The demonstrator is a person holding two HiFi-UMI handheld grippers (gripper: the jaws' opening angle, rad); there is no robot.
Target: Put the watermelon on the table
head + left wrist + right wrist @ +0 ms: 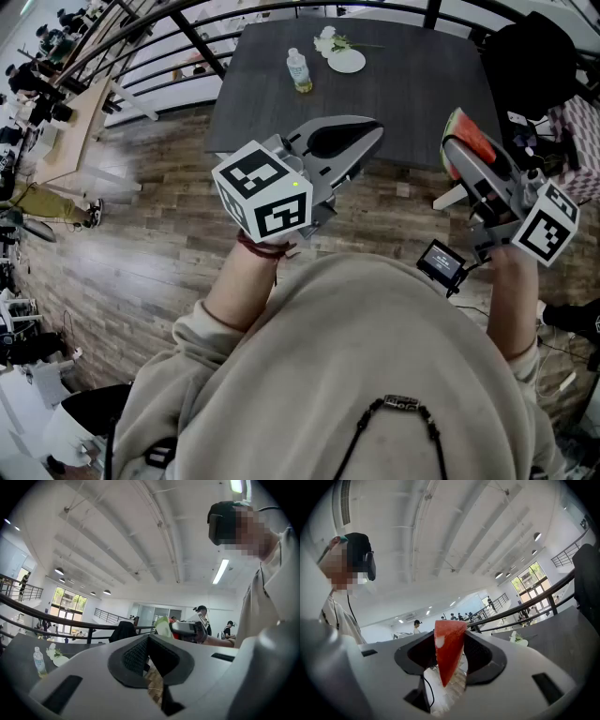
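- Clamped between the fingers of the right gripper (457,155): a watermelon wedge (466,134), red flesh on top and green rind toward the desk.
- In the right gripper view, pinched from both sides by the dark pads, point of the wedge hanging down past them, wooden floor (141,244) showing underneath.
- Held up in the air at the near right corner of the dark grey desk (403,89), not resting on the desktop.
- Left gripper (373,131) held beside it, well apart to the left, over the floor just short of the desk's near edge.
- Fingers there closed tip to tip, with nothing between them; only a sliver of floor seen through the gap behind the tips in the left gripper view.
- Both pointed roughly level toward the desk, each with a black-and-white marker cube (265,192) at the back, above the person's wrist.
- Below the right gripper, a small lit screen (441,263).
- On the far side of the desk: a clear bottle (299,71) standing upright, and just beside it a white plate (349,62) with pale flowers (328,40) at its far edge.
- Rest of the desktop bare between those and the near edge.
- Beyond the desk, a black railing (281,7); to the right, a black chair (525,61).
- At the bottom of the head view, the person's beige sweatshirt (375,375).
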